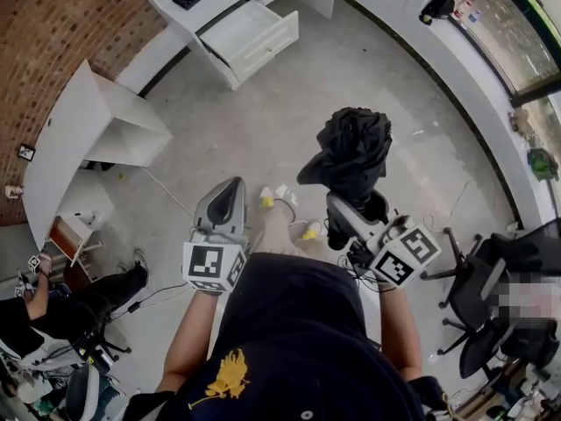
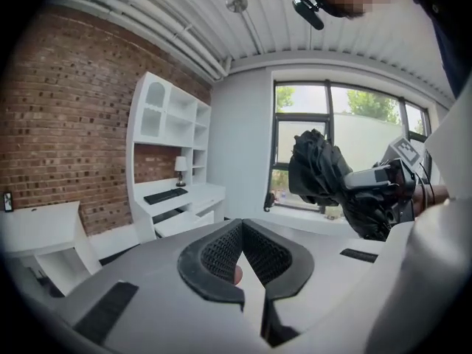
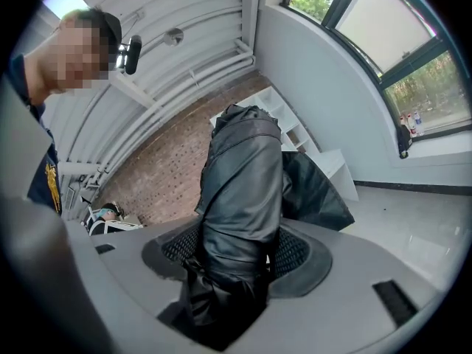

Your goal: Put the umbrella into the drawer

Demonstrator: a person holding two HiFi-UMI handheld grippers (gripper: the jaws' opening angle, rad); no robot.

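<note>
I am in the carrying step. My right gripper (image 1: pixel 349 207) has its fingers closed on the folded black umbrella (image 1: pixel 351 147), which stands up from them above the floor (image 1: pixel 263 130). My left gripper (image 1: pixel 226 196) is beside it at about 9 o'clock, fingers pressed together with nothing between them. The open white drawer (image 1: pixel 254 32) lies at 11 o'clock, well apart. Next, I think, I must walk there, tilt the umbrella flat and lower it inside before I open the fingers.

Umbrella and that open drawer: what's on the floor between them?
Only bare grey floor lies between the umbrella and the drawer, in the head view.
</note>
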